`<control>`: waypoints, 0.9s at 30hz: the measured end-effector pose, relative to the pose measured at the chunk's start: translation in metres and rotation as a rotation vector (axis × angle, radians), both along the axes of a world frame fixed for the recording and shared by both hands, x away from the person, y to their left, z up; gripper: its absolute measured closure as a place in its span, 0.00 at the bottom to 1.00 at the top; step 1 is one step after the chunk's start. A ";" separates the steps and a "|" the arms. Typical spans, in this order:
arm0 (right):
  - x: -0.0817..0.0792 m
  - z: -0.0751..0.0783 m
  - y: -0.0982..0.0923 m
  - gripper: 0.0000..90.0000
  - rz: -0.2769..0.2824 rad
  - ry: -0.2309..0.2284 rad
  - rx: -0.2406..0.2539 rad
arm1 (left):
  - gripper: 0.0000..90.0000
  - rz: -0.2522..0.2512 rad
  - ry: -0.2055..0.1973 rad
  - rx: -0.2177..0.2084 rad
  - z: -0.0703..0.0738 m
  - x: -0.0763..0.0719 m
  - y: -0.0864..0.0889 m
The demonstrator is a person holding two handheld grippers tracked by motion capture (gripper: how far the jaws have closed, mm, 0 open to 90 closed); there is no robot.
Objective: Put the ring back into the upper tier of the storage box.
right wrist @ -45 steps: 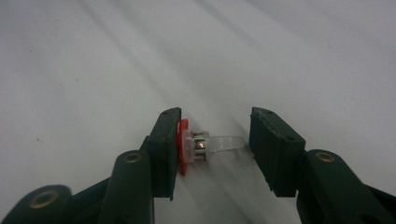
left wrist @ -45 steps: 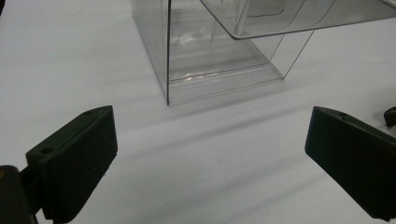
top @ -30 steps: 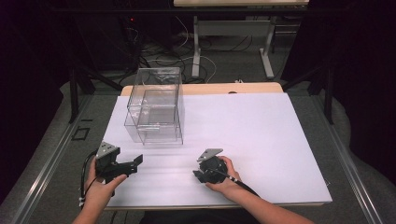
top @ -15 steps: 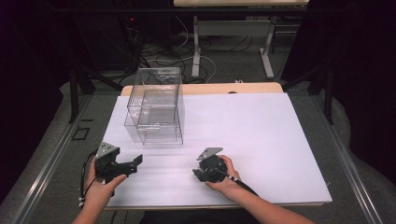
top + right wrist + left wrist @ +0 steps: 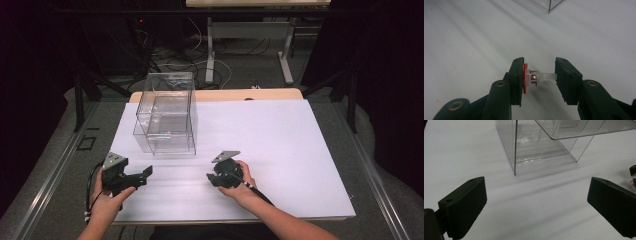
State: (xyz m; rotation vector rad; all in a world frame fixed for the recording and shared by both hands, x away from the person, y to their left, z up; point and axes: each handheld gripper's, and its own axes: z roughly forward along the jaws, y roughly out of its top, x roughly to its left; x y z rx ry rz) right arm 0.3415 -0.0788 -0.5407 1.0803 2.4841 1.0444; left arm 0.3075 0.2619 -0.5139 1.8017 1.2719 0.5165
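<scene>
A white worktop (image 5: 280,145) stands in a dark room, with grey floor and desk legs beyond its far edge. On the left half of it sits a clear plastic box (image 5: 166,116), upright, with a smaller clear compartment inside. The left claw (image 5: 142,176) rests near the front edge, just in front of the box, its jaws spread wide with nothing between them. The right claw (image 5: 214,178) sits near the front middle, well apart from the box, clamped on a small part (image 5: 534,77) with a red end, a metal collar and a clear stub.
</scene>
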 end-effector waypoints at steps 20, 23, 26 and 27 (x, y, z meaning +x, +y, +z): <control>0.047 0.012 -0.003 0.66 -0.166 0.043 -0.002 | 0.03 -0.004 0.010 0.003 0.000 0.000 0.000; 0.055 0.013 -0.004 0.66 -0.196 0.059 0.006 | 0.03 -0.005 0.009 0.001 -0.001 0.001 0.000; 0.063 0.016 -0.006 0.66 -0.210 0.065 -0.003 | 0.03 -0.006 0.011 0.001 -0.001 0.001 0.000; 0.066 0.016 -0.006 0.66 -0.211 0.066 0.020 | 0.03 -0.006 0.012 0.000 -0.001 0.001 0.000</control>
